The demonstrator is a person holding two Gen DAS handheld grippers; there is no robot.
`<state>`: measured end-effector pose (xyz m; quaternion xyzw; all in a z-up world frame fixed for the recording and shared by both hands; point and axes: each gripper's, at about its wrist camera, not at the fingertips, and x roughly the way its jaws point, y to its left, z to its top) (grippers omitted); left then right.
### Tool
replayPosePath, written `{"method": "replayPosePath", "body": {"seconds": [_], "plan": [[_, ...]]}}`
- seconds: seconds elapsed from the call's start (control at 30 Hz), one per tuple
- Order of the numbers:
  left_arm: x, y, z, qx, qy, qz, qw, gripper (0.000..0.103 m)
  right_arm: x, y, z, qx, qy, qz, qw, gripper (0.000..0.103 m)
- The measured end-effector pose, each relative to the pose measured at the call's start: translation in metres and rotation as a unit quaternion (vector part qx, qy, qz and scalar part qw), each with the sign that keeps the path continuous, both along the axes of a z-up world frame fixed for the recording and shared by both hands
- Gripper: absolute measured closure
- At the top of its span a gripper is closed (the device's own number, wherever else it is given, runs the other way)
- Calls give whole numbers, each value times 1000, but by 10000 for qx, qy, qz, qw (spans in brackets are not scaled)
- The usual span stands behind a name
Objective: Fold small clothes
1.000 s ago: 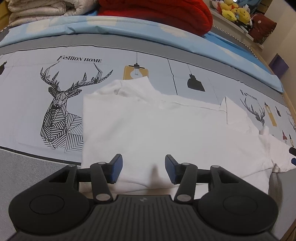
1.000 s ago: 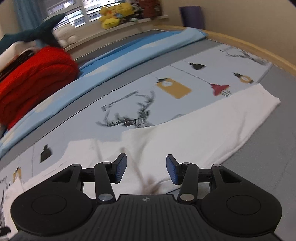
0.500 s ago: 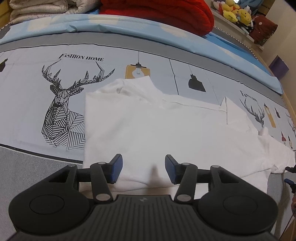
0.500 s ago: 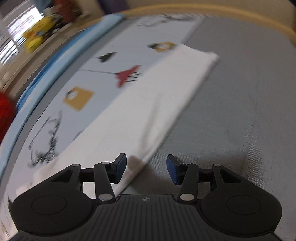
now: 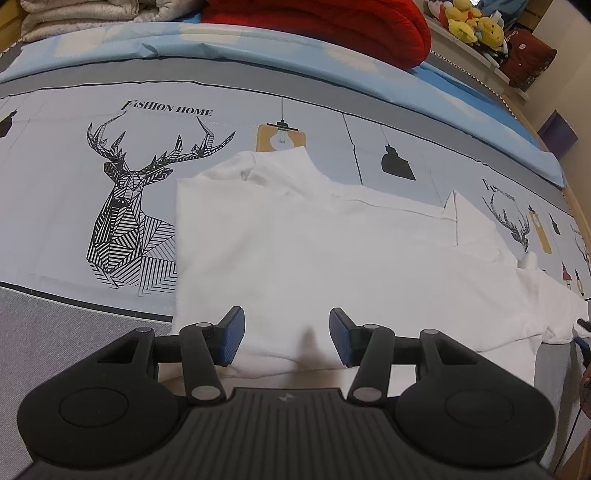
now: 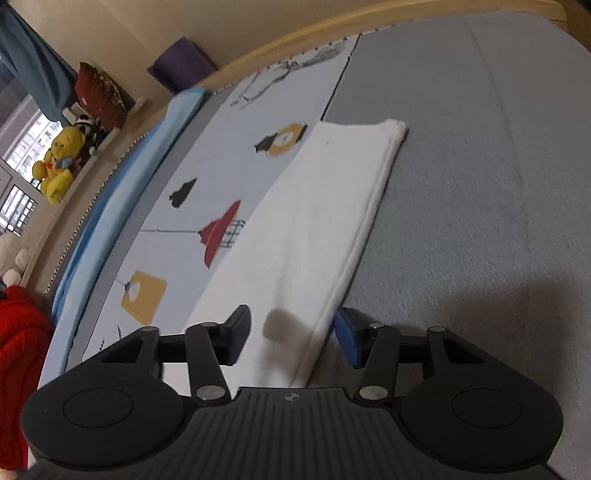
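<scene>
A plain white garment (image 5: 332, 266) is lying on a bed sheet (image 5: 55, 166) showing pale blue panels, grey bands, black geometric deer, yellow and red lamp motifs and the lettering "FASHION HOME". A red knitted blanket (image 5: 332, 22) and yellow plush toys (image 5: 472, 22) are sitting behind. The black grippers are wearing blue pads on their fingers (image 5: 232, 339)

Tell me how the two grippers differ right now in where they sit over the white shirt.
The left gripper sits over the shirt body, cloth spanning its whole gap; the right gripper straddles the shirt's hem edge, one finger over cloth, the other over the grey bedcover. The left's jaws hold steady; the right's have just been closing, the hem between them but not pinched. Both are open.
</scene>
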<state>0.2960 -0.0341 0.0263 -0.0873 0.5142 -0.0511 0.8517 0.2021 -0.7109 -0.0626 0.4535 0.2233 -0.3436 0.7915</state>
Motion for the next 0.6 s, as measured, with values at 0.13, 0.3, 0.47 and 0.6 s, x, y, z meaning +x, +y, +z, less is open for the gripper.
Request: {"method": "replayPosePath", "body": {"seconds": [0.13,0.3,0.47,0.6], "plan": [[0,3,1,-26,3,28,10000,47,6,5,0,-259,99,65,9996,98],[0,6,3,-74,-9,68,9999,47,12,25,31,-1010,24,2,9949,99],[0,14,9,-166,-58,176,9997,47,32,80,87,-2169,-85,487,9749,99],[3,26,17,-333,-118,369,9987,47,43,179,139,-3084,-716,1884,9297,99]]}}
